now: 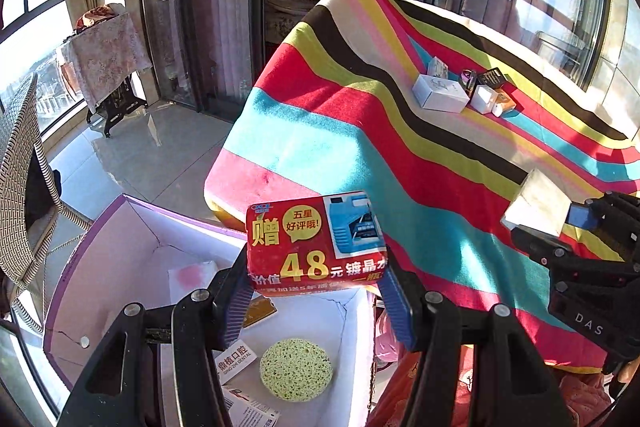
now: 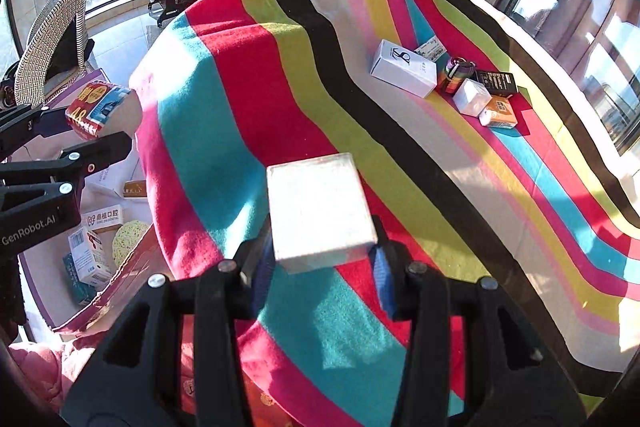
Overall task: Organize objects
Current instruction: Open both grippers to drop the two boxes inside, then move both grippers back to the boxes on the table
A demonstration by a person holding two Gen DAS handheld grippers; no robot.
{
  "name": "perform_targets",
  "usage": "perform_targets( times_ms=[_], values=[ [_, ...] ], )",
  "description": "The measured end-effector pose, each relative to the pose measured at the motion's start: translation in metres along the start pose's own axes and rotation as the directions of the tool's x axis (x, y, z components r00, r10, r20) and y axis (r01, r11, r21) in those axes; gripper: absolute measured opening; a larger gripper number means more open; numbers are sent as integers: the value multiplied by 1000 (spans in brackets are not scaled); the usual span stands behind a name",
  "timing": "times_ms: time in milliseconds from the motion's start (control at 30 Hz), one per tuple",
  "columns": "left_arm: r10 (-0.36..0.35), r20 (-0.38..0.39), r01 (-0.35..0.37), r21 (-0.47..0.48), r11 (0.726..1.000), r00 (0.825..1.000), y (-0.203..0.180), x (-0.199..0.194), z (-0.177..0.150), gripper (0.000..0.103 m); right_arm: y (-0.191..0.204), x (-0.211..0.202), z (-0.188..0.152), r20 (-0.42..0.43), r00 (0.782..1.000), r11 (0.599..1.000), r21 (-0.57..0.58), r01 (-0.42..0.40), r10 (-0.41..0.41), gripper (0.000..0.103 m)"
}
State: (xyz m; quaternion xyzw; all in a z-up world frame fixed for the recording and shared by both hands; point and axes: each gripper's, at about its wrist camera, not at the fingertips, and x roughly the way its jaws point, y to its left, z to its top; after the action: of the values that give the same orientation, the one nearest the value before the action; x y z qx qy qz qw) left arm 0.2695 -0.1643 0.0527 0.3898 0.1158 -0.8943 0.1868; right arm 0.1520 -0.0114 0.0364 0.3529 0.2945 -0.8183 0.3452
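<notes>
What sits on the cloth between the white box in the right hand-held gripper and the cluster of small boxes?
Nothing: in the right wrist view, only bare striped cloth separates the held white box from the cluster.

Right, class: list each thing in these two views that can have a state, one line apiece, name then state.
Left tongs: shut on the red pack.
Red pack: held in the air above the open box.
Right tongs: shut on the white box.
White box: lifted over the striped cloth.
Open box: flaps open, holding a round sponge and small packs.
Small boxes: clustered, resting on the cloth.
</notes>
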Motion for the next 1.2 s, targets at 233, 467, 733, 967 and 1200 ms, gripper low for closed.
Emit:
perform_targets(
  times_ms=[233, 467, 733, 967, 1200],
  values=[
    [99, -43, -103, -97, 990, 994, 58, -6, -25, 59, 53, -6, 11, 19, 981, 977, -104, -188, 191, 47],
    [220, -95, -236, -217, 947, 971, 116, -11, -42, 68, 128, -5, 10, -62, 896, 860, -257, -440, 440, 51],
    [227, -86, -242, -279, 929, 970, 131, -8, -34, 84, 102, -9, 7, 37, 924, 903, -227, -364, 381, 72],
    [33, -46, -38, -105, 994, 998, 31, 25, 17, 83, -13, 24, -2, 51, 981, 980, 55, -189, 186, 74],
    [-127, 16, 120, 244, 962, 992, -124, 88, 87, 84, -138, 59, -39, -26, 997, 924, 379, -51, 66, 76]
  ],
)
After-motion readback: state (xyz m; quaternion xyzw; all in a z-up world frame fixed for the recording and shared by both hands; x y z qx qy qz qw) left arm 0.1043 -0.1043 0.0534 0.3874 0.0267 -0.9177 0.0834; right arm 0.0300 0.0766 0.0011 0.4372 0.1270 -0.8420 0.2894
